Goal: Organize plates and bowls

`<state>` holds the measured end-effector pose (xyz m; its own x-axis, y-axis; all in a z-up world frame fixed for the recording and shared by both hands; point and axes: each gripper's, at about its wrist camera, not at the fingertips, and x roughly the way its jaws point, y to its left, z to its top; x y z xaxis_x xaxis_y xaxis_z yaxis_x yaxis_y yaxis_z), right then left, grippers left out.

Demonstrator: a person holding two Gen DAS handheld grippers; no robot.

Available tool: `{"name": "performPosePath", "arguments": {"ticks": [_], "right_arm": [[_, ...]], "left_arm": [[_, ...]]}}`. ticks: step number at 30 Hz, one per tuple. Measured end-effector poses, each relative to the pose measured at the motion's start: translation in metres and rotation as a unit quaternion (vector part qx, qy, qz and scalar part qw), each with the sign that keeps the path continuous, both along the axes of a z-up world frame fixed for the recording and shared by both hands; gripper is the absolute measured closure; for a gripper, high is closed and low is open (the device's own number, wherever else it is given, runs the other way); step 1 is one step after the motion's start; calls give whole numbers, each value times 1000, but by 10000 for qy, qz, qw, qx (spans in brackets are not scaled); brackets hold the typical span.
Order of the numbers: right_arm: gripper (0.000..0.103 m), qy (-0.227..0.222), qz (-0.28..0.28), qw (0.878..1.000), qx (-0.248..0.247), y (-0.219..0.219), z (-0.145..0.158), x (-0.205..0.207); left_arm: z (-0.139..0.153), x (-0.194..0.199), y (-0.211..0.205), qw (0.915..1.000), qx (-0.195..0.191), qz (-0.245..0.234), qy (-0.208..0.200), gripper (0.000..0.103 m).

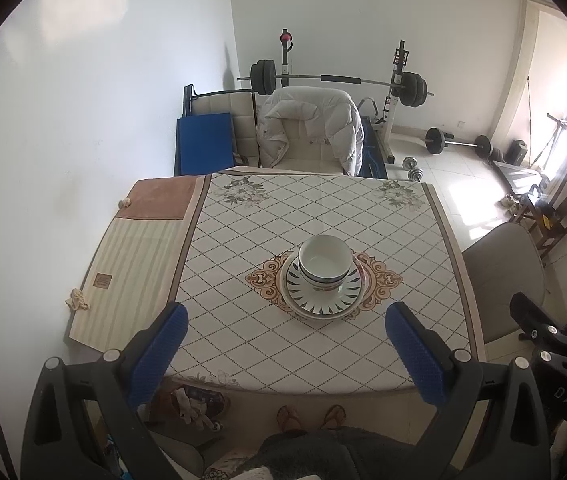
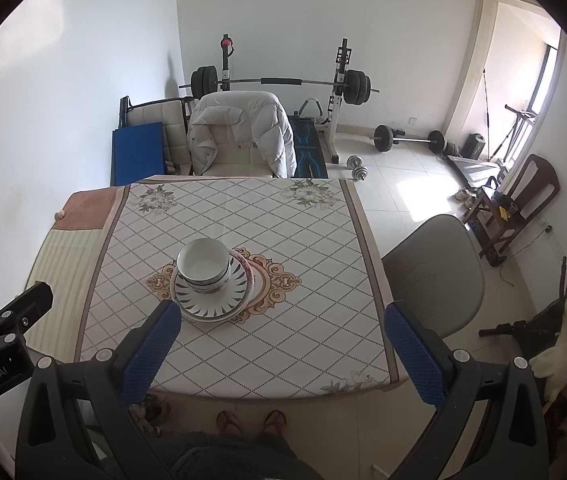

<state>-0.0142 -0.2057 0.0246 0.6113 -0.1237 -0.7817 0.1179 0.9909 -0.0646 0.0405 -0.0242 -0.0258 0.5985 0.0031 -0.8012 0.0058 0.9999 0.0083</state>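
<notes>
White bowls (image 1: 325, 262) (image 2: 203, 262) sit nested on a stack of plates (image 1: 323, 298) (image 2: 211, 300) with dark leaf marks on the rim, at the middle of the table. A pink-rimmed plate (image 2: 248, 270) peeks out on the stack's right side. My left gripper (image 1: 285, 318) hangs open above the table's near edge, in front of the stack, with nothing between its blue pads. My right gripper (image 2: 281, 316) is open too, just right of the stack and above the table. The right gripper's body (image 1: 543, 336) shows at the left view's right edge.
The table (image 1: 243, 344) wears a diamond-pattern cloth, with a striped mat (image 1: 131, 264) and crumpled paper (image 1: 76, 300) on its left. A jacket-draped chair (image 1: 311, 132) stands behind it, a grey chair (image 2: 435, 272) to its right. A person's sandalled feet (image 2: 251, 420) are under the near edge.
</notes>
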Motion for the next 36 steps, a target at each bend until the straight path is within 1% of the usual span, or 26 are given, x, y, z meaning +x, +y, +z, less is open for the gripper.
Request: {"name": "performPosePath", "arguments": {"ticks": [15, 21, 36], "right_arm": [[0, 11, -75, 10000, 0, -1, 3, -8], [0, 1, -62, 10000, 6, -2, 2, -12], [0, -13, 161, 9999, -17, 3, 6, -9]], "left_arm": [[1, -6, -1, 10000, 37, -57, -42, 2], [2, -8, 2, 9999, 51, -1, -98, 2], [2, -11, 7, 9999, -18, 68, -148, 2]]}}
